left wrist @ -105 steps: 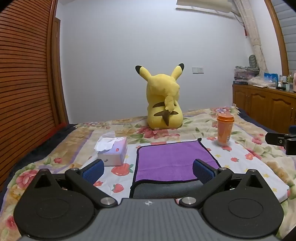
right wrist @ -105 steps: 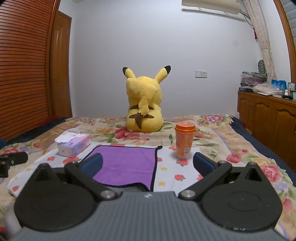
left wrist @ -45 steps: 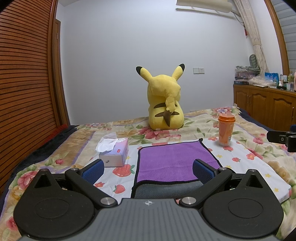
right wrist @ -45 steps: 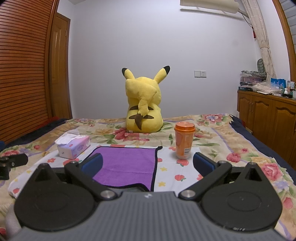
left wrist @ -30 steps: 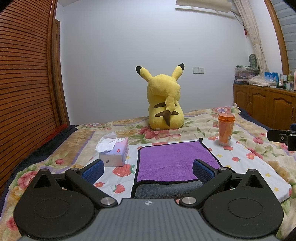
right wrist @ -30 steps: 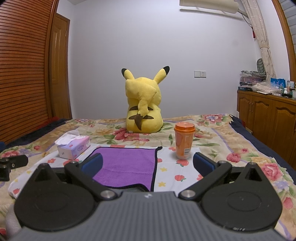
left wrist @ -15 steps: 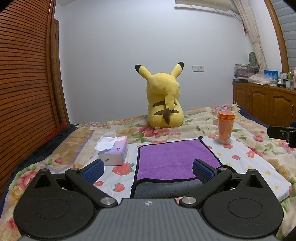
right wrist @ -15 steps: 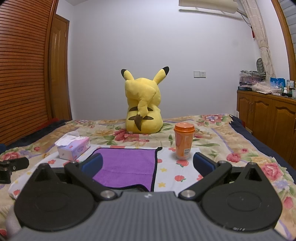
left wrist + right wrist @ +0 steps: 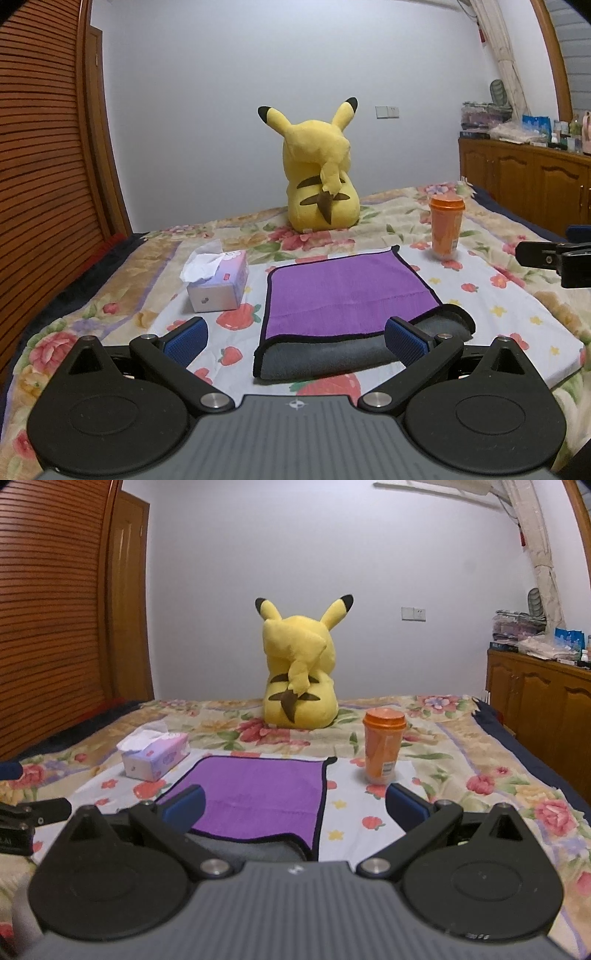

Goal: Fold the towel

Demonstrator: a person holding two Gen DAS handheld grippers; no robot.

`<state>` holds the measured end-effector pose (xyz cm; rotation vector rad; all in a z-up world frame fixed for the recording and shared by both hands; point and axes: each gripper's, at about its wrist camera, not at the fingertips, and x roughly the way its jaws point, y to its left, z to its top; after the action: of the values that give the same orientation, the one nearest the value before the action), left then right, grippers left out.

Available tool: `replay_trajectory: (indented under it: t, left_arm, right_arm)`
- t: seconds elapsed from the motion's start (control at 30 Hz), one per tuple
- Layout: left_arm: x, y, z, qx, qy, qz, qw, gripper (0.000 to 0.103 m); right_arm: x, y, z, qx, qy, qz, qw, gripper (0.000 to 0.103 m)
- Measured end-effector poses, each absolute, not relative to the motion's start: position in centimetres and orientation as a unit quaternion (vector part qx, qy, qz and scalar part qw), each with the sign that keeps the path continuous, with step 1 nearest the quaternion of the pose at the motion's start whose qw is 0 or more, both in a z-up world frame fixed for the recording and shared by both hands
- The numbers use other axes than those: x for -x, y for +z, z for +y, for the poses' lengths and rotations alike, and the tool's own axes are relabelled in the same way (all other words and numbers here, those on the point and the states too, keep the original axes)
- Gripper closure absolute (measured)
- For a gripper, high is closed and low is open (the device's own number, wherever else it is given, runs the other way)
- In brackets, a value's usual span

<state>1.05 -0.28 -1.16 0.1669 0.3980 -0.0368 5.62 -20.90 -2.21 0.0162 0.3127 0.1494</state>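
A purple towel with a black hem and grey underside lies on the bed, its near edge rolled back so the grey side shows. It also shows in the right wrist view. My left gripper is open and empty, just short of the towel's near edge, above the bed. My right gripper is open and empty, with its left finger over the towel's near part. The right gripper's tip shows at the right edge of the left wrist view.
A tissue box stands left of the towel. An orange cup with lid stands at its far right. A yellow plush toy sits behind. A wooden cabinet lines the right wall, a slatted wooden wall the left.
Both grippers have risen and tipped slightly, so the scene sits a little lower in both views. The towel has not moved. Both stay open.
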Motion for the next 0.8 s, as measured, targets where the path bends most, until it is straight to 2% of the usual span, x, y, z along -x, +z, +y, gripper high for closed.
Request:
replay_trajectory:
  t: [0.8]
  left_arm:
    - [-6.1, -2.4, -0.2, -0.088, -0.019, 0.237, 0.967, 0.0]
  right_arm:
    - [-8.4, -3.6, -20.1, 0.001, 0.083, 0.192, 0.978, 0.0]
